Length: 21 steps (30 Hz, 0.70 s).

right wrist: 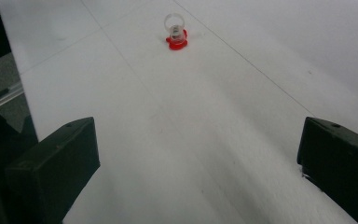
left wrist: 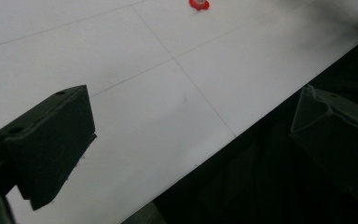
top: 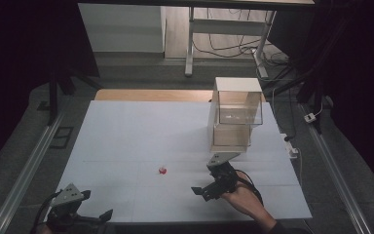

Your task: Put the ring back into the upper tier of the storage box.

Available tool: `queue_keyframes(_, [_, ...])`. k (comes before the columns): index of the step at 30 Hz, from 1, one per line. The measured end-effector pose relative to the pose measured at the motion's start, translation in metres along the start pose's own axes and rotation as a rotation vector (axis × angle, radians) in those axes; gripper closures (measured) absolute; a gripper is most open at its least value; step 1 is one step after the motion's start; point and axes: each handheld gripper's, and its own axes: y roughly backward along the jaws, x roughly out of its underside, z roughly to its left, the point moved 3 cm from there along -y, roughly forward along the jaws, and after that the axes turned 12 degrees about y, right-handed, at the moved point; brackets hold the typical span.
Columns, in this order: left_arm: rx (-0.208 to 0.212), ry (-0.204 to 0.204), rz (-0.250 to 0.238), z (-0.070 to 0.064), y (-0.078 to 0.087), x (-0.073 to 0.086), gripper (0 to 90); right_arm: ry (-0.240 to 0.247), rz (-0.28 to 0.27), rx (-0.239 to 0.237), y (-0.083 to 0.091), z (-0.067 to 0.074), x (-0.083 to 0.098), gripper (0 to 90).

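Note:
A small red piece topped by a clear ring (top: 163, 169) stands on the white table sheet (top: 141, 126), slightly front of centre. It also appears far ahead in the right gripper view as the ring piece (right wrist: 176, 35), and at the top edge of the left gripper view as a red piece (left wrist: 199, 3). My right gripper (top: 203, 179), held in a hand, hovers to the right of it and points at it; its jaws (right wrist: 196, 163) are wide apart and empty. My left gripper (top: 97, 204) sits at the table's front left edge, open (left wrist: 191, 140) and empty, one jaw past the table edge.
A clear box with a white top (top: 237, 109) stands on a clear stand at the table's back right, just behind the right gripper. A white plug and cable (top: 292, 148) lie off the right edge. Desk legs and cables stand behind the table.

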Motion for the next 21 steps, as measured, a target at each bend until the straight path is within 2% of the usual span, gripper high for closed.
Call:
queue_keyframes(5, [-0.002,-0.002,0.002,0.0,0.0,0.0,0.0,0.008,0.024,-0.008,-0.018,0.001,-0.01,0.0])
queue_keyframes(9, [-0.001,-0.002,-0.001,0.0,0.0,0.0,0.0,0.048,0.038,-0.005,-0.033,0.003,-0.017,0.0])
queue_keyframes(10, [-0.001,-0.002,-0.001,0.0,0.0,0.0,0.0,0.07,0.046,-0.009,-0.041,0.004,-0.021,0.0])
queue_keyframes(13, [0.0,-0.003,-0.001,0.0,0.0,0.0,0.0,0.082,0.054,-0.01,-0.049,0.005,-0.025,0.0])
queue_keyframes(21, [0.0,-0.005,0.0,0.0,0.0,0.0,0.0,0.078,0.057,-0.017,-0.075,0.004,-0.036,0.0])
